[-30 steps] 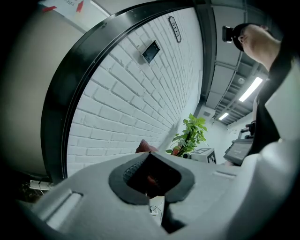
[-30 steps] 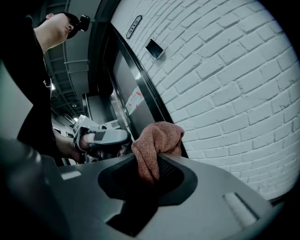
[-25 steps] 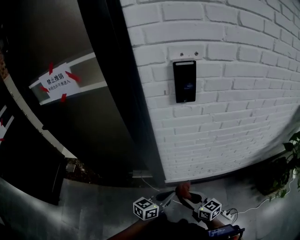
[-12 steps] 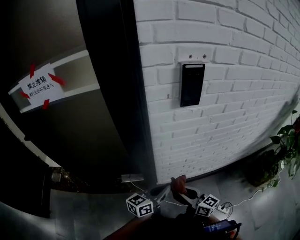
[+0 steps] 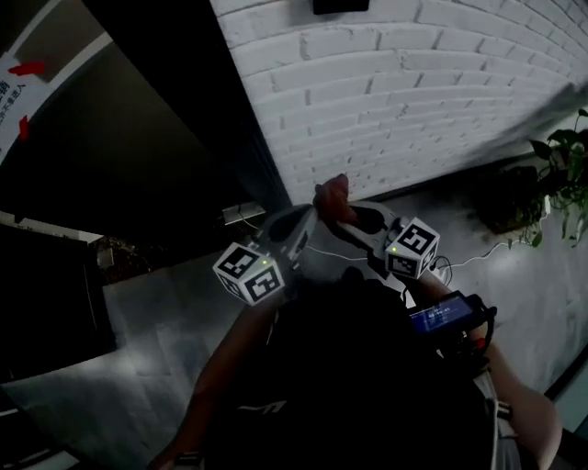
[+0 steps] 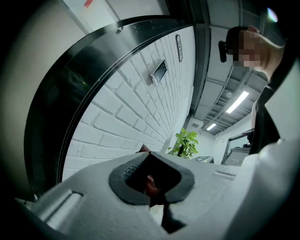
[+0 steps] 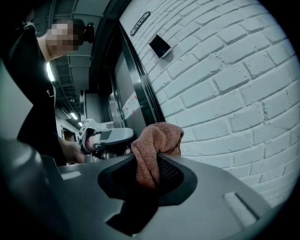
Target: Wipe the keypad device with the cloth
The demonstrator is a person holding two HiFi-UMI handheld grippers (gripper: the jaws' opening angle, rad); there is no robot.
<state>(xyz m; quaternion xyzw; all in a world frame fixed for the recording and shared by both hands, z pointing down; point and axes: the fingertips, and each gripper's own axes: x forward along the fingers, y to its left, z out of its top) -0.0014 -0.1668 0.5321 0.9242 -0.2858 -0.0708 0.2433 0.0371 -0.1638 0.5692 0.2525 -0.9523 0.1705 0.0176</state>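
Note:
The black keypad device [image 5: 340,5] hangs on the white brick wall [image 5: 395,83], cut off by the head view's top edge; it also shows high up as a small panel [image 7: 160,45] [image 6: 158,71]. A reddish-brown cloth [image 7: 157,147] [image 5: 331,195] is pinched in my right gripper [image 7: 147,176] [image 5: 347,218], well below the keypad and close to the wall. My left gripper [image 5: 305,225] [image 6: 151,177] is shut right beside it; a bit of the cloth [image 6: 143,149] peeks past its jaws.
A dark door [image 5: 138,138] with a paper sign [image 5: 14,78] stands left of the wall. A potted plant [image 5: 556,170] is at the right. A white cable and power strip [image 5: 446,268] lie on the grey floor.
The head view has tipped down, so the keypad slid to the top edge. Both grippers, with the cloth, have risen in the frame, nearer the wall.

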